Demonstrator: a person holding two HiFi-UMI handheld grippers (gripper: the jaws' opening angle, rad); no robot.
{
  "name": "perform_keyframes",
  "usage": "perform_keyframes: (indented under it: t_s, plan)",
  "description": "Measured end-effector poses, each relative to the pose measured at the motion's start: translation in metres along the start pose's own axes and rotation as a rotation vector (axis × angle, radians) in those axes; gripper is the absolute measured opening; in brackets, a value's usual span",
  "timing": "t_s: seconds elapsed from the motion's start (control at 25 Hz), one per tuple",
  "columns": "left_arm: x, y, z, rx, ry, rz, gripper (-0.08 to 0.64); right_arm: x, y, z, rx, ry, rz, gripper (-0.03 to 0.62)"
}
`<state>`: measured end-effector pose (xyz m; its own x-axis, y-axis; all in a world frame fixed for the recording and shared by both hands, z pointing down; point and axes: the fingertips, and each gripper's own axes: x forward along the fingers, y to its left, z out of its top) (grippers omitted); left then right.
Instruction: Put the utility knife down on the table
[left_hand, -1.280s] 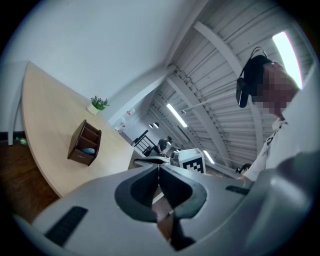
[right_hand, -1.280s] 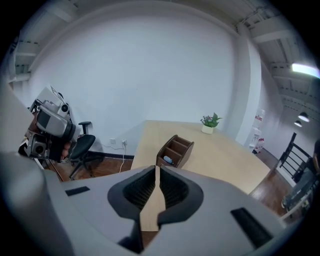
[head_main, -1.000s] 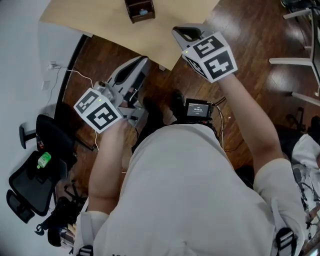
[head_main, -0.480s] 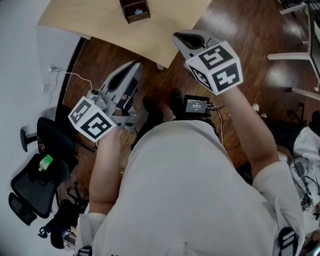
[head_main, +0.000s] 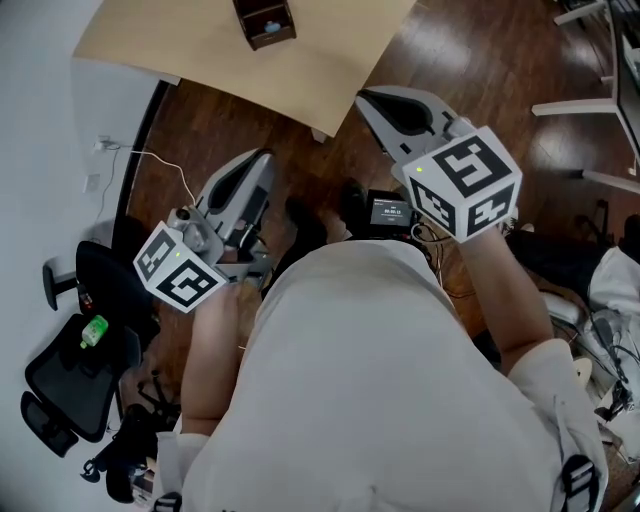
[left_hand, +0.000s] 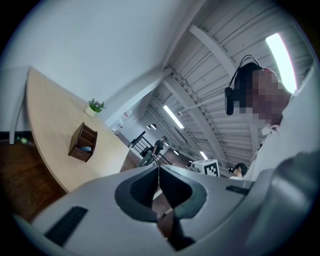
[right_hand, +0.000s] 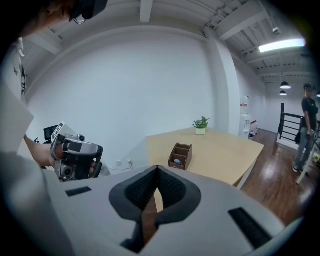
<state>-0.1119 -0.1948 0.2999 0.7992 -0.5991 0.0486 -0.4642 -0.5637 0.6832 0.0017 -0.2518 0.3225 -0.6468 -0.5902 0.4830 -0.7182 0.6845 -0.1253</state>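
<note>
No utility knife shows in any view. My left gripper (head_main: 262, 157) is held over the dark wood floor short of the pale wooden table (head_main: 310, 60); its jaws are shut with nothing between them (left_hand: 159, 168). My right gripper (head_main: 366, 98) hangs just off the table's near corner, also shut and empty (right_hand: 158, 170). A small brown wooden organiser box (head_main: 264, 20) stands on the table, with a small blue thing inside (right_hand: 180, 156). The right gripper view also catches the left gripper (right_hand: 75, 157) in a hand at the left.
A small potted plant (right_hand: 201, 124) stands at the table's far end. A black office chair (head_main: 70, 370) with a green bottle (head_main: 92, 330) sits at the left by the wall. White furniture legs (head_main: 590, 110) stand at the right. A person (right_hand: 305, 127) stands far off.
My right gripper has drawn back from the table's corner toward my body and to the right, and has rolled a little. The left gripper has drifted slightly down and left.
</note>
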Motion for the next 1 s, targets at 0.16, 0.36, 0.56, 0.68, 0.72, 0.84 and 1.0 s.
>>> perform_keyframes:
  t_s: [0.16, 0.36, 0.56, 0.68, 0.72, 0.84, 1.0]
  plan:
    - [-0.019, -0.017, -0.006, 0.000, 0.004, -0.011, 0.002, -0.020, 0.016, 0.000, 0.011, -0.013, -0.020, 0.002]
    - [-0.024, -0.016, -0.008, -0.011, 0.012, -0.008, 0.003, -0.023, 0.015, -0.001, 0.022, -0.010, -0.030, 0.002]
    - [-0.025, -0.019, -0.006, -0.010, 0.008, -0.013, 0.003, -0.029, 0.015, -0.002, 0.040, -0.009, -0.032, 0.002]
    - [-0.025, -0.020, -0.003, -0.009, 0.007, -0.018, 0.002, -0.029, 0.015, -0.003, 0.043, -0.006, -0.038, 0.002]
    - [-0.025, -0.020, -0.002, -0.008, 0.007, -0.021, 0.003, -0.029, 0.015, -0.002, 0.042, -0.005, -0.040, 0.002]
    - [-0.024, -0.020, 0.000, -0.006, 0.010, -0.029, 0.003, -0.029, 0.015, 0.000, 0.037, -0.008, -0.047, 0.002]
    - [-0.023, -0.019, -0.002, -0.008, 0.016, -0.037, 0.002, -0.030, 0.014, -0.003, 0.036, -0.005, -0.060, 0.002]
